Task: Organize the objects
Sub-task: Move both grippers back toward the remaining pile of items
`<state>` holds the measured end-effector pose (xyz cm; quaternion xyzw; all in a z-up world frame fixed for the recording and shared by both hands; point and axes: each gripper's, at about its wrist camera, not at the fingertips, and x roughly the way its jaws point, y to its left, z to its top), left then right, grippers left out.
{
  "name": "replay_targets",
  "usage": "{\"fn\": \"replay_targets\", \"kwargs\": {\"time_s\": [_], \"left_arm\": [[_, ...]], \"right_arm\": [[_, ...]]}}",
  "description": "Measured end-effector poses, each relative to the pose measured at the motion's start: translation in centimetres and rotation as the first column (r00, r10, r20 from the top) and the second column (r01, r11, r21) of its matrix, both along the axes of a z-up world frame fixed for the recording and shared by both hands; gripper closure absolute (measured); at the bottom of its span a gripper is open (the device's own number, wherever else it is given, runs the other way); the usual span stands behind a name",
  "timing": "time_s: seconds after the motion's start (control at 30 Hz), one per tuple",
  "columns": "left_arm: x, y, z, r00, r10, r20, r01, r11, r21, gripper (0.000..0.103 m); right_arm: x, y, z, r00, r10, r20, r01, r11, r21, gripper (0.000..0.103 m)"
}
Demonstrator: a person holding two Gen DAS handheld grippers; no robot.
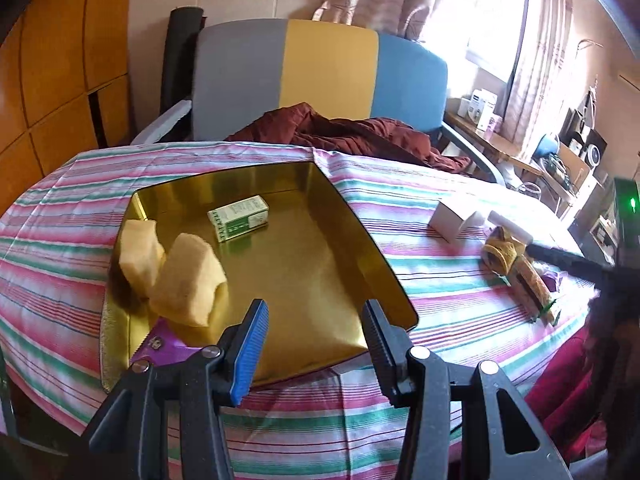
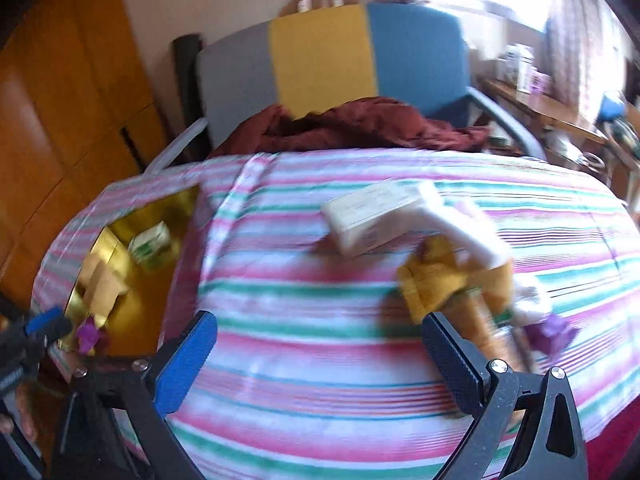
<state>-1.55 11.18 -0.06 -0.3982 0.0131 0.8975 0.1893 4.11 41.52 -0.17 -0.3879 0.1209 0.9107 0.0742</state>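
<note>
Tray: I count a green box and two sponges in.
Left: white box and clutter — loose.
Jaws: both grippers apart — empty.

Tricolour chair — curtained bright window behind.

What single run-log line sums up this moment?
left gripper: open, empty, over gold tray | right gripper: open, empty, over striped cloth | tray holds green box

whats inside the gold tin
A green-white box, two yellow sponges and a purple item. The sponges cover part of the tin floor.
</note>
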Motion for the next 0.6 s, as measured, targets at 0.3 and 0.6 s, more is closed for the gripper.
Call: {"fn": "replay_targets", "kwargs": {"time_s": [0.3,0.6], "left_arm": [[0.2,3.0,0.2,0.996,-0.084,-0.004,0.083,0.996,-0.024,0.054],[-0.7,6.8,-0.5,0.986,-0.165,0.024,0.166,0.985,-0.043,0.054]], "right_arm": [[0.3,10.6,1.2,0.963,-0.263,-0.06,0.26,0.964,-0.049,0.0],[2.0,15.2,-1.4,0.915,-0.403,-0.036,0.378,0.884,-0.276,0.0]]}}
